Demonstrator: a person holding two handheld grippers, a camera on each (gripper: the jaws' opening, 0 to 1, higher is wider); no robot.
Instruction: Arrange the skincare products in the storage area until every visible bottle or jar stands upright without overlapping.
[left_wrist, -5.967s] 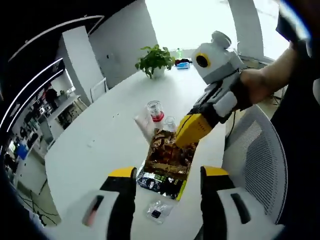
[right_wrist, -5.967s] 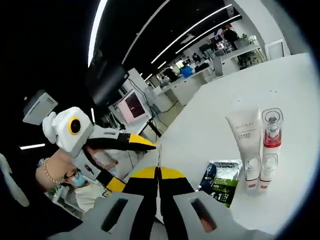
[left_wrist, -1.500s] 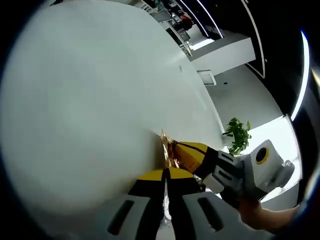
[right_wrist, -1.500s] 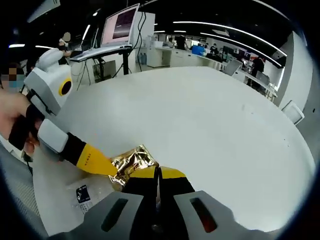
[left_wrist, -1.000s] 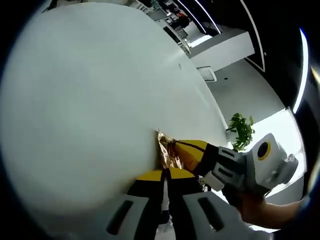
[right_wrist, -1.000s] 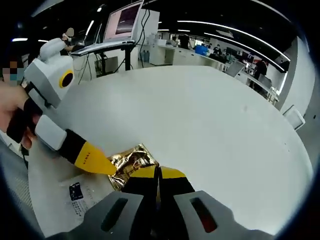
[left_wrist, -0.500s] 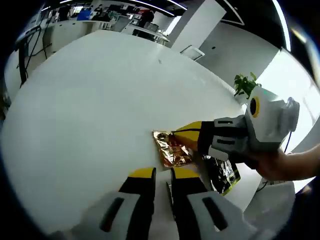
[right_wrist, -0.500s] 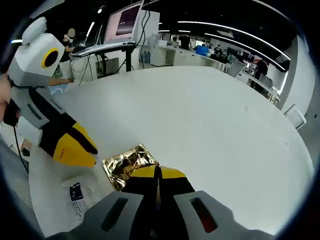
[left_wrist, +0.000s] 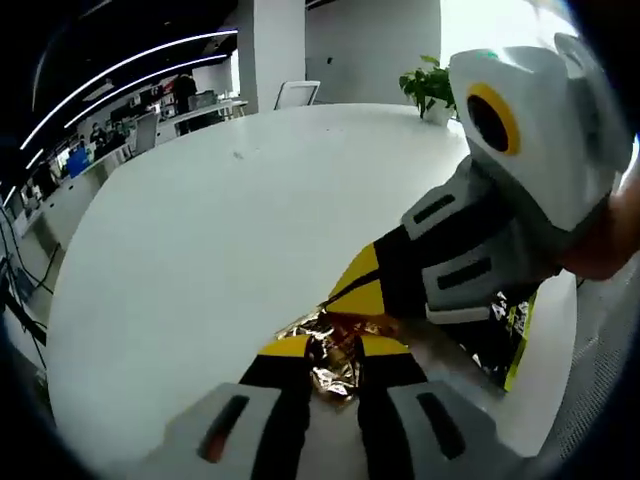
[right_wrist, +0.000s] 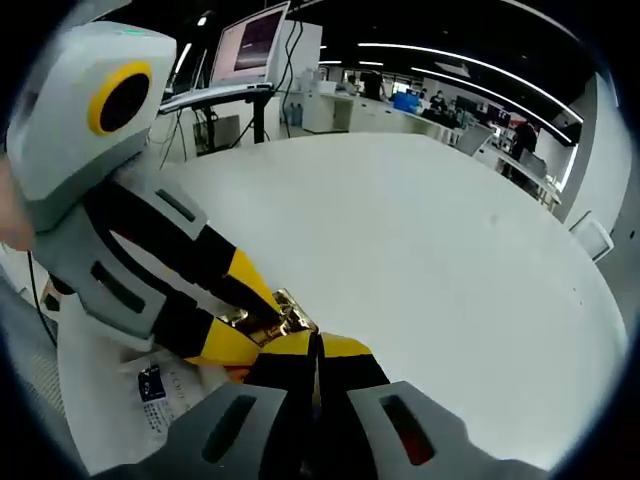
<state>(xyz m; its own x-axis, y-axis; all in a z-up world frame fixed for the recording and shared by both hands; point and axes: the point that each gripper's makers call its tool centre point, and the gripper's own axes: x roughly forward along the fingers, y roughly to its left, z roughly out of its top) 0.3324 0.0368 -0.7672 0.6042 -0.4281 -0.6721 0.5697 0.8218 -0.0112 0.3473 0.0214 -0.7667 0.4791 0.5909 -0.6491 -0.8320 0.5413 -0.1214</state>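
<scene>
On the white bench, the left tongs, parted, have returned astride the gold foil sachet pinched by the closed right tongs, so a handover seems underway.

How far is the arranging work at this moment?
Nothing looks finished: no bottle or jar stands upright in either view. In hand: the right gripper is shut on the gold foil sachet, and the left gripper, jaws apart, closes in on it. Left: standing up the products on the white table.
</scene>
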